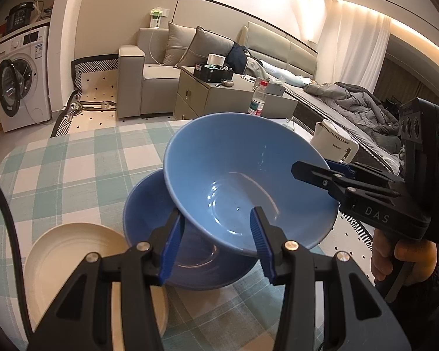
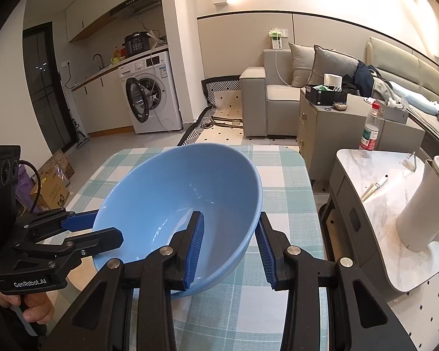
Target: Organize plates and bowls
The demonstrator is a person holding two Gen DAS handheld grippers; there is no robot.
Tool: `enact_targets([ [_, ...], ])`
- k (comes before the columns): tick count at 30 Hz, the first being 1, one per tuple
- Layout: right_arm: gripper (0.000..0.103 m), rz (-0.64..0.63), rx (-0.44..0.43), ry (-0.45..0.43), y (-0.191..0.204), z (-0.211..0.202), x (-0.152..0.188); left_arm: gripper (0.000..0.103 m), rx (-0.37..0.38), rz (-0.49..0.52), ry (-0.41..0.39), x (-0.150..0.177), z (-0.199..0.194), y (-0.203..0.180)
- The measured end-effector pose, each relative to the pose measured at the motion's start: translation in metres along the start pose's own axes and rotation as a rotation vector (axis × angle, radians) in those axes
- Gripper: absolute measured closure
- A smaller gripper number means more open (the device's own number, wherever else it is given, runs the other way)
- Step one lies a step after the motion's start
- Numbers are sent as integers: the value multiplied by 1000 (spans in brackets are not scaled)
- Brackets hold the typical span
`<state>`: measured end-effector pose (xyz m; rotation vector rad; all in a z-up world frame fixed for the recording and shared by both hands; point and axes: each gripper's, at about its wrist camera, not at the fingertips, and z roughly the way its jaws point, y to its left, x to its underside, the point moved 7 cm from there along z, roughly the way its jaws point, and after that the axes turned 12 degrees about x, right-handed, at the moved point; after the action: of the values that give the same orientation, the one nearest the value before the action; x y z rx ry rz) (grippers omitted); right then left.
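A light blue bowl (image 1: 243, 175) hangs tilted above the checked tablecloth, held from two sides. My left gripper (image 1: 216, 245) is shut on its near rim, with one pad inside and one outside the wall. My right gripper (image 1: 313, 169) reaches in from the right and clamps the far right rim. In the right wrist view the right gripper (image 2: 229, 248) pinches the light blue bowl (image 2: 172, 199) at its near right wall, and the left gripper (image 2: 102, 229) bites the left rim. Under it a darker blue bowl (image 1: 143, 219) rests on the table. A cream plate (image 1: 70, 251) lies to its left.
The table (image 2: 281, 181) wears a green and white checked cloth. To its right stands a marble side table (image 2: 374, 175) with a white kettle (image 2: 424, 204) and a water bottle (image 2: 370, 131). A grey cabinet, sofa and washing machine stand beyond.
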<state>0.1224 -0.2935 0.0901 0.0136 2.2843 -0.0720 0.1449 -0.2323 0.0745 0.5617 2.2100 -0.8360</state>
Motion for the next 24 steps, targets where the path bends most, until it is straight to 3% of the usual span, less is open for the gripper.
enact_targets([
  [24,65,-48,-43,56,45,46,12,58,-73,-58,6,14,-2,52],
])
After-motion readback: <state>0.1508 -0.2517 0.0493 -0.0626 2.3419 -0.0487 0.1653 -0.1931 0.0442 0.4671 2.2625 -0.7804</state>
